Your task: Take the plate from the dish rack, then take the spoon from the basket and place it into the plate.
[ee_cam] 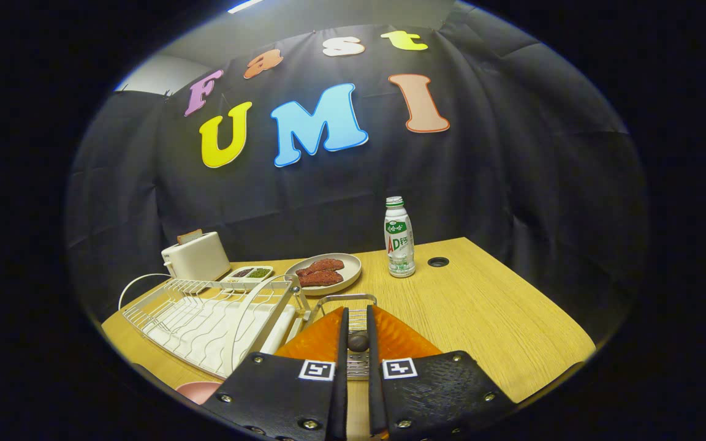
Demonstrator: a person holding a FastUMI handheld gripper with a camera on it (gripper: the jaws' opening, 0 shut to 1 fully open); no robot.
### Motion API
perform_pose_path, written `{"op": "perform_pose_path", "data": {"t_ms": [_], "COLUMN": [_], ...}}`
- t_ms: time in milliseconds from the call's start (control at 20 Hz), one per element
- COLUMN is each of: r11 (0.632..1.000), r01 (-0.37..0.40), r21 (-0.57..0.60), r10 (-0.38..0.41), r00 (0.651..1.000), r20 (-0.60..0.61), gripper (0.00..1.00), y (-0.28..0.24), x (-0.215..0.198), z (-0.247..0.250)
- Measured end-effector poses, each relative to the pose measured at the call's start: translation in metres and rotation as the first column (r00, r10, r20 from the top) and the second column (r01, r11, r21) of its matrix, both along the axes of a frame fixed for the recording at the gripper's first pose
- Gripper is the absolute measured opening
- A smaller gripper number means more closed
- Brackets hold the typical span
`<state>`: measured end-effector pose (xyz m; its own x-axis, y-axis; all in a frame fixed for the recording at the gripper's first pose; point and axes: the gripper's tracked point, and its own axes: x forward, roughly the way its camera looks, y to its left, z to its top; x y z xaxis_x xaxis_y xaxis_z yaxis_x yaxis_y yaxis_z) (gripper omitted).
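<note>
My gripper (358,313) hangs over the wire basket (344,298), which stands at the right end of the white dish rack (206,312). The two fingers are almost together and press on a dark rounded spoon end (358,341) held between them. The rest of the spoon is hidden by the fingers. Basket mesh shows through the narrow gap below it. A pink plate (197,390) lies on the table in front of the rack, beside the left finger, mostly hidden.
Beyond the rack stand a white toaster (195,256) with a slice in it, a small two-part dish (249,273) and a beige plate (353,264) of red meat. A white drink bottle (399,239) stands further right on the wooden table (488,312), near a cable hole (438,262).
</note>
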<state>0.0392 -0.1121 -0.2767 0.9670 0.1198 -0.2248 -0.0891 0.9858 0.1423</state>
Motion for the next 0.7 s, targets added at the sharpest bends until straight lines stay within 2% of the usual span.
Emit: {"op": "perform_pose_path", "data": {"t_ms": [50,250,450,700], "r11": [1.000,1.000,0.998,0.996], "r01": [-0.004,-0.019,-0.053,-0.057], "r21": [0.003,0.002,-0.040,-0.064], "r10": [0.005,0.019,0.050,0.053], "r00": [1.000,0.998,0.997,0.997], "r20": [-0.020,-0.067,-0.062,-0.062], "gripper": [0.07,0.07,0.07,0.04], "y": [0.001,0.004,0.010,0.012], "x": [0.004,0.009,0.010,0.013], "z": [0.000,0.014,0.042,0.068]}}
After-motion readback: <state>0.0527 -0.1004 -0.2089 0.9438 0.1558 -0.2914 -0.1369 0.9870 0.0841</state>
